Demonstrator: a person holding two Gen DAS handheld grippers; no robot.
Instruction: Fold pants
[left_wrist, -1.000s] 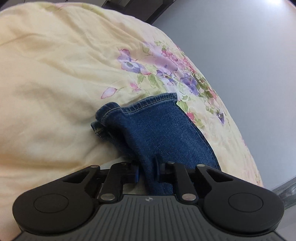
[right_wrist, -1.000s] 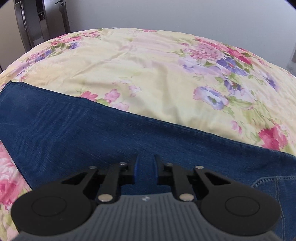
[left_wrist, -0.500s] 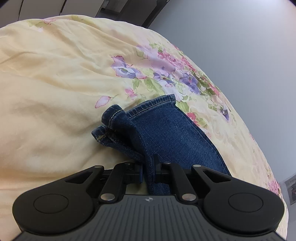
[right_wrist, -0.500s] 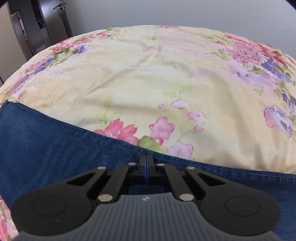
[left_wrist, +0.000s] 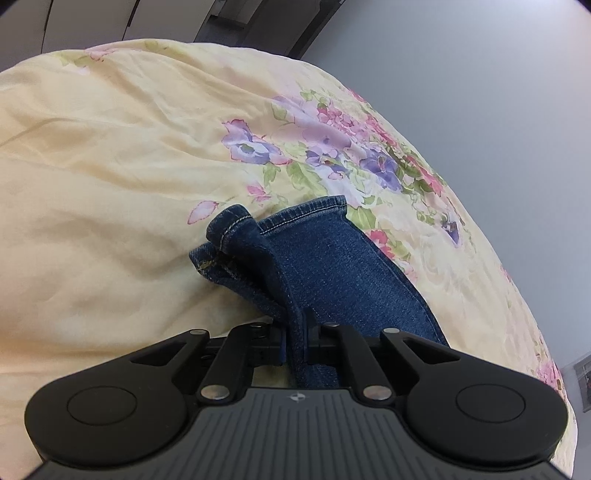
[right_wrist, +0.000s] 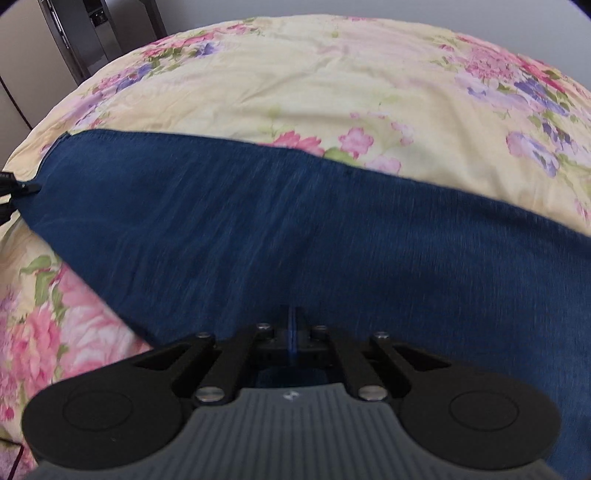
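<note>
The pants are dark blue jeans on a floral bed cover. In the left wrist view my left gripper (left_wrist: 295, 328) is shut on a bunched fold of the jeans' leg end (left_wrist: 321, 266), whose stitched hems lie just ahead of the fingers. In the right wrist view my right gripper (right_wrist: 293, 325) is shut on a thin edge of the jeans (right_wrist: 258, 221), which stretch wide across the bed from left to right. The left gripper's black tip (right_wrist: 14, 190) shows at the far left edge, at the cloth's corner.
The yellow floral bed cover (left_wrist: 110, 166) fills most of both views and also shows in the right wrist view (right_wrist: 332, 85). A grey wall (left_wrist: 498, 92) runs along the bed's right side. Dark cabinet doors (right_wrist: 92, 33) stand beyond the far left corner.
The right gripper went from open to shut on the jeans' edge, and the denim now spreads higher across its view. The left gripper stays shut on the leg end and has shifted slightly.
</note>
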